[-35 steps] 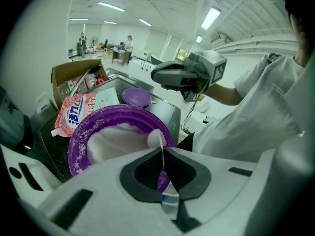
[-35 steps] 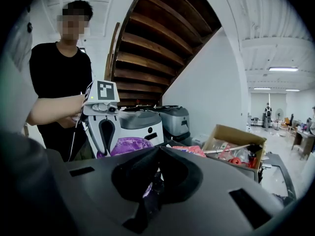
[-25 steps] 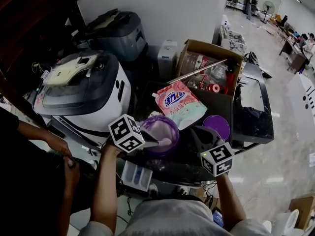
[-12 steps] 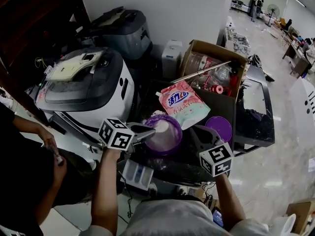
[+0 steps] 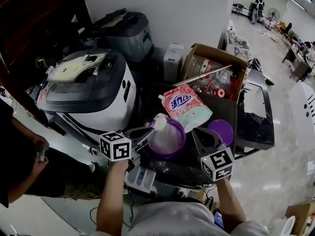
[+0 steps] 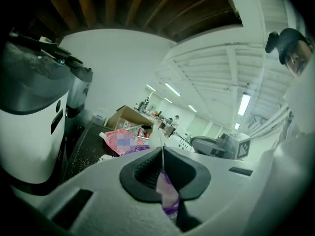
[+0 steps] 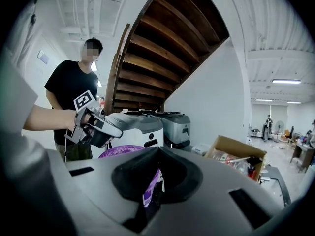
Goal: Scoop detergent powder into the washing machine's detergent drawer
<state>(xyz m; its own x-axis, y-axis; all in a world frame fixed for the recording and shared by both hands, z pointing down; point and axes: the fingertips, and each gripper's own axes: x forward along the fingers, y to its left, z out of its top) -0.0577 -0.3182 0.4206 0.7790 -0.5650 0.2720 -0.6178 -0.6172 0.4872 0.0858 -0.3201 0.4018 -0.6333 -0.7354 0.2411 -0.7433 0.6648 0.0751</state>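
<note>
A purple tub (image 5: 170,140) of white detergent powder stands on the dark table, in front of a pink detergent bag (image 5: 186,106). My left gripper (image 5: 142,134) is shut on the handle of a small scoop (image 5: 160,123), which is heaped with powder and held over the tub's left rim. The scoop (image 6: 153,139) shows just past the shut jaws. At the tub's right side, my right gripper (image 5: 199,132) is shut on the purple rim (image 7: 150,186). The white detergent drawer (image 5: 140,177) sticks out below the left gripper, beside the washing machine (image 5: 88,90).
A purple lid (image 5: 220,129) lies right of the tub. An open cardboard box (image 5: 212,68) with bottles stands behind the bag. A second machine (image 5: 123,31) stands at the back. A person in black (image 7: 74,90) stands left of the washing machine.
The left gripper lifted the scoop, now full of powder, out of the tub and drew back to the left and towards me. The right gripper stayed on the tub.
</note>
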